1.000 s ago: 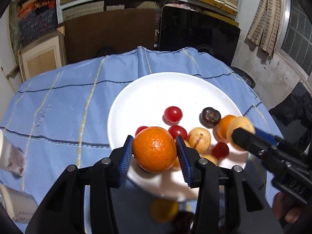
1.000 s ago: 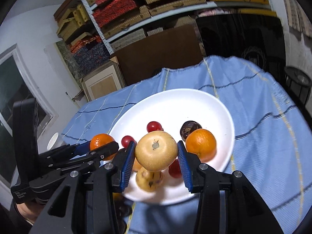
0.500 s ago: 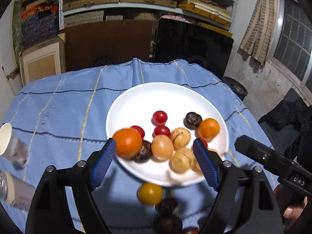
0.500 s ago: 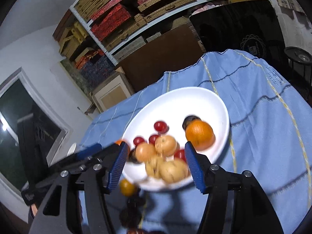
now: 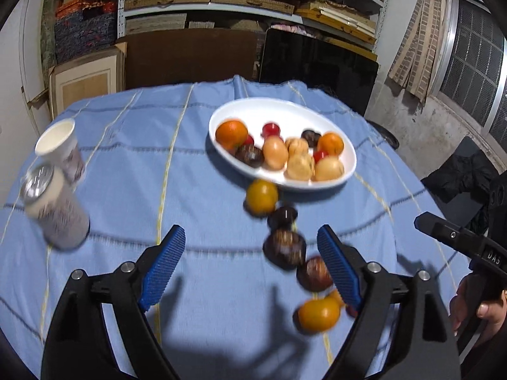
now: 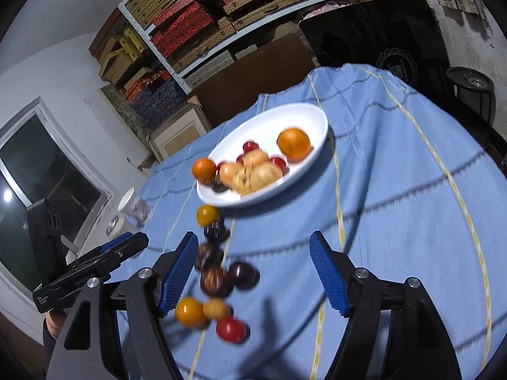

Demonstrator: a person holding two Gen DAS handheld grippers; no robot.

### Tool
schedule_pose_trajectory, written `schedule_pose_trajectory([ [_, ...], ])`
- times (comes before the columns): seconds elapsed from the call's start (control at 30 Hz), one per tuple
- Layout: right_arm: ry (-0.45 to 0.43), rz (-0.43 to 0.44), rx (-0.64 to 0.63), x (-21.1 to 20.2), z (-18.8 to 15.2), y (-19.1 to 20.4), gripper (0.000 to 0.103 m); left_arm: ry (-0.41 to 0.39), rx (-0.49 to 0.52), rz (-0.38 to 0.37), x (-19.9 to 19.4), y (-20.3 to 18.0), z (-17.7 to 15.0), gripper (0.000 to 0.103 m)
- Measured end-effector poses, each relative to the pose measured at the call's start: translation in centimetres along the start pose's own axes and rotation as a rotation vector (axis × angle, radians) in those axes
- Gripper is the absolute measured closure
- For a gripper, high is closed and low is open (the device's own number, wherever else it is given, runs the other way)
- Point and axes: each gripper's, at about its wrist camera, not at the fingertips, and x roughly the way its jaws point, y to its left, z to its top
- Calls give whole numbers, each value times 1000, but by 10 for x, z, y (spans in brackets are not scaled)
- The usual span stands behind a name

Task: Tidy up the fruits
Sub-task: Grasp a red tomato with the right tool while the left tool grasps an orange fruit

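A white plate (image 5: 317,114) (image 6: 320,117) on the blue cloth holds several fruits: two oranges (image 5: 231,134) (image 6: 293,144), red tomatoes, pale pears and dark plums. More fruit lies loose on the cloth in front of it: a yellow fruit (image 5: 261,197) (image 6: 208,215), dark plums (image 5: 284,248) (image 6: 215,277), another yellow fruit (image 5: 318,313) (image 6: 189,311) and a red tomato (image 6: 230,329). My left gripper (image 5: 252,266) is open and empty above the cloth. My right gripper (image 6: 253,274) is open and empty, near the loose fruit.
A white paper cup (image 5: 60,145) and a can (image 5: 54,209) stand at the table's left. The other gripper's body shows at the edge of each view (image 5: 459,243) (image 6: 92,266). Shelves, boxes and a dark panel stand behind the table.
Both grippers let go of their fruit, opened wide and pulled back from the plate. The orange and the pear now lie on the plate.
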Motion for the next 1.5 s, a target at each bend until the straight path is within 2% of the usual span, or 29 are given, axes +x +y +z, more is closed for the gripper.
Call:
schedule_pose_trajectory([
  [0.1, 21, -4, -36, -3, -16, 8, 29, 20, -8, 0, -3, 1, -18, 19],
  [0.23, 68, -50, -214, 0, -40, 34, 29, 38, -6, 8, -8, 1, -41, 18],
  [0.47, 114, -143, -433, 9, -69, 69, 29, 68, -17, 19, -10, 4, -62, 17],
  [0.53, 142, -156, -474, 14, -75, 74, 34, 85, -13, 26, -7, 5, -64, 17],
  [0.6, 161, -162, -494, 19, -78, 78, 48, 98, -8, 30, -5, 6, -63, 17],
  [0.8, 210, -196, -497, 40, -77, 76, 54, 104, 16, 34, -4, 2, -64, 17],
  [0.83, 220, -204, -500, 44, -77, 76, 59, 108, 21, 33, -3, 1, -64, 17],
  [0.87, 224, -222, -505, 46, -77, 76, 71, 112, 26, 32, -3, -1, -65, 17],
  [0.9, 224, -225, -502, 47, -76, 75, 73, 116, 34, 27, -2, -3, -66, 17],
  [1.13, 174, -165, -359, 33, -66, 53, 73, 133, 99, 0, 3, -26, -67, 17],
  [1.3, 163, -140, -314, 31, -63, 45, 73, 151, 150, -24, 10, -44, -68, 17],
  [1.37, 161, -132, -306, 31, -63, 43, 73, 147, 172, -36, 15, -50, -69, 22],
  [1.43, 147, -117, -289, 28, -61, 41, 73, 176, 192, -40, 25, -54, -69, 48],
  [1.47, 141, -111, -284, 26, -60, 40, 73, 197, 190, -47, 31, -54, -69, 48],
  [1.5, 137, -105, -278, 25, -59, 38, 73, 183, 189, -42, 33, -56, -68, 49],
])
